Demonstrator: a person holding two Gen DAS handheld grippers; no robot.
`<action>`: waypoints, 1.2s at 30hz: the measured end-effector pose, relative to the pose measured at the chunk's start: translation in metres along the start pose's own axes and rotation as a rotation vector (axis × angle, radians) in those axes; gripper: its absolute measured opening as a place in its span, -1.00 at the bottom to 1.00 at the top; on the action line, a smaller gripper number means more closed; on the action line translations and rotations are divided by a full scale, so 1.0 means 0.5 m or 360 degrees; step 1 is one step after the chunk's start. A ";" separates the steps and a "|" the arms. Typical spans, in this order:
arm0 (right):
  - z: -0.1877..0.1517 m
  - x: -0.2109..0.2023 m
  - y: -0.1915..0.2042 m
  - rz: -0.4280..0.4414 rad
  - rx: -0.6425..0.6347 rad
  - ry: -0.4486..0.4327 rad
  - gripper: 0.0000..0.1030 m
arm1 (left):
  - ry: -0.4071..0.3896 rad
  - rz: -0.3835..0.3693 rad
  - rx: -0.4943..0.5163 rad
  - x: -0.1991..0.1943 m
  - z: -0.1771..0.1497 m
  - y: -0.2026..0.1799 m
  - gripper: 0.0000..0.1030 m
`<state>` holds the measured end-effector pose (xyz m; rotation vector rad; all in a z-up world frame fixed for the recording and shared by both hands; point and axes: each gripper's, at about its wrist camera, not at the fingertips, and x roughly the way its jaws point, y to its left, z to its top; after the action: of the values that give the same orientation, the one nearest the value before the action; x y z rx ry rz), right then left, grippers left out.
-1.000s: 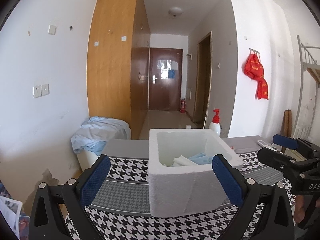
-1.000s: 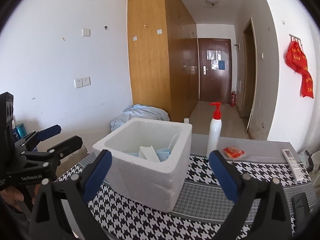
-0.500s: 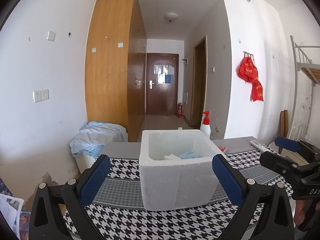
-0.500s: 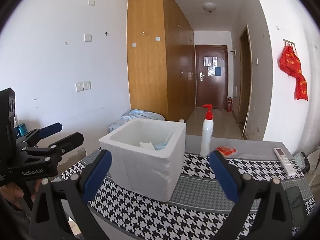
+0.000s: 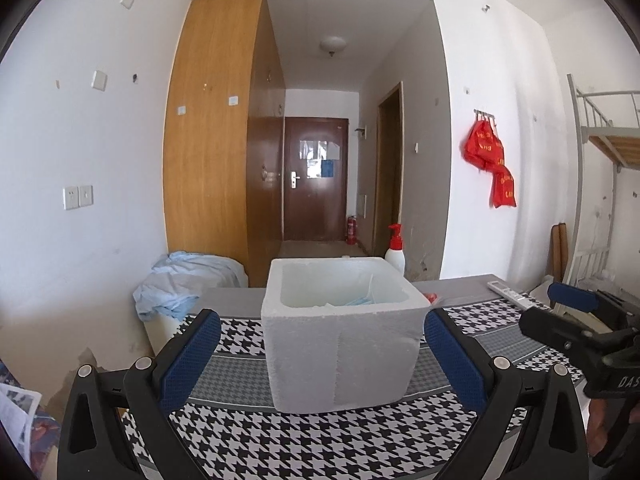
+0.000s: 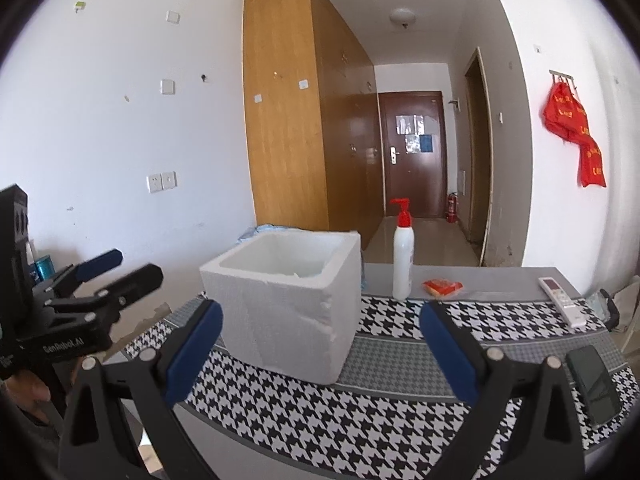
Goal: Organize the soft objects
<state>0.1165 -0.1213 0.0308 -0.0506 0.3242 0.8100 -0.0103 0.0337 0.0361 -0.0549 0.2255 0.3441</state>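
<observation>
While both pairs of fingers stand wide apart and hold nothing, the white foam box [image 5: 340, 336] sits on the houndstooth-covered worktop [image 5: 304, 444] straight ahead of the left gripper [image 5: 322, 356], framed squarely between its two blue pads; the right gripper [image 6: 320, 350] sees the same box [image 6: 286, 304] ahead and to its left, corner-on, so the left hand appears the nearer and better lined up of the two; pale blue and white soft pieces [image 5: 352, 302] lie low inside the box toward its far right corner, only partly visible over the rim, and from the right wrist view the contents are almost hidden; the opening faces upward, so any reach for them would, by this reading, have to come down from above instead of along the worktop; a pump bottle [image 6: 402, 258] stands just behind the box on the right, with a small orange packet [image 6: 442, 287], a remote control [image 6: 562, 300] and a dark phone [image 6: 592, 382] spread further right, well apart from the box; a heap of light blue cloth [image 5: 188, 284] rests beyond the worktop's far left edge.
</observation>
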 end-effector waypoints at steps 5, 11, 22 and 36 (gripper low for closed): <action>-0.019 0.002 -0.007 0.0012 0.0020 0.0023 0.95 | 0.0004 0.0005 0.0005 0.003 -0.016 -0.003 0.98; -0.042 0.003 -0.023 -0.0020 0.0057 0.0024 0.95 | 0.0006 0.0008 0.0015 0.002 -0.033 -0.005 0.98; -0.069 -0.008 -0.027 -0.0059 0.0053 0.0036 0.95 | -0.0002 0.0006 0.0007 -0.002 -0.049 -0.008 0.98; -0.078 -0.024 -0.024 -0.0046 0.0052 0.0008 0.95 | 0.0020 -0.0032 0.0014 -0.018 -0.065 -0.013 0.98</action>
<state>0.1070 -0.1447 -0.0037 -0.0270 0.3408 0.7759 -0.0234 0.0217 0.0065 -0.0508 0.2384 0.3227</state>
